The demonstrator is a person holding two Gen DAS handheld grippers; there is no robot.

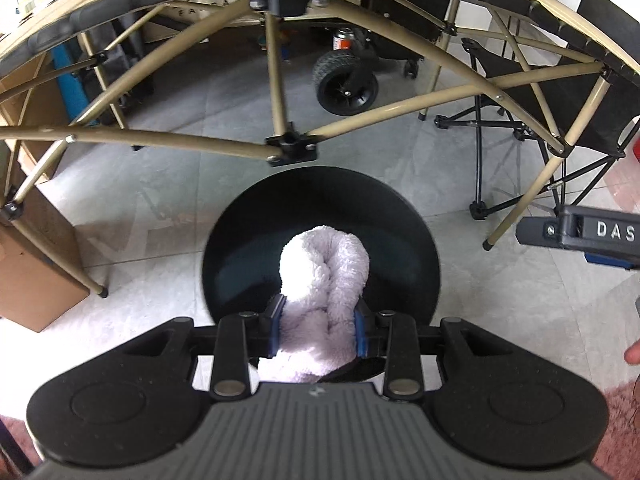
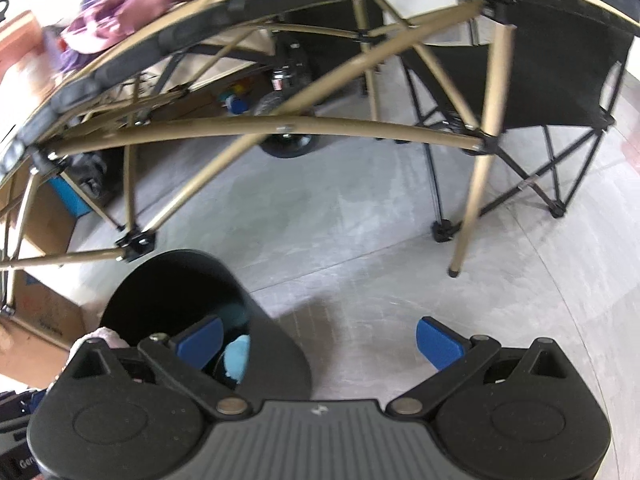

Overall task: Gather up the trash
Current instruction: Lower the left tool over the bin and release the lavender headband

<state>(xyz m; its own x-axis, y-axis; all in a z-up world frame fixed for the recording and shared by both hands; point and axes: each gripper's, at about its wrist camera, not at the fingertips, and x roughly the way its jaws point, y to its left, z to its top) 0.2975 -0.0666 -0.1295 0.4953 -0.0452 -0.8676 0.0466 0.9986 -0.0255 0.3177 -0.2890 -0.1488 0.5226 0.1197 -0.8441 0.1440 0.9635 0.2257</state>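
Note:
My left gripper is shut on a fluffy white cloth and holds it right over the open mouth of a round black bin on the floor. In the right wrist view the same bin stands at the lower left with a light blue item inside it, and a bit of the white cloth shows at its left rim. My right gripper is open and empty above the grey floor, just right of the bin. Its tip shows at the right edge of the left wrist view.
A folding table with tan legs stands just beyond the bin. A black camp chair is at the right, a black wheel and a can behind the table. Cardboard boxes stand at the left. Purple cloth lies on the tabletop.

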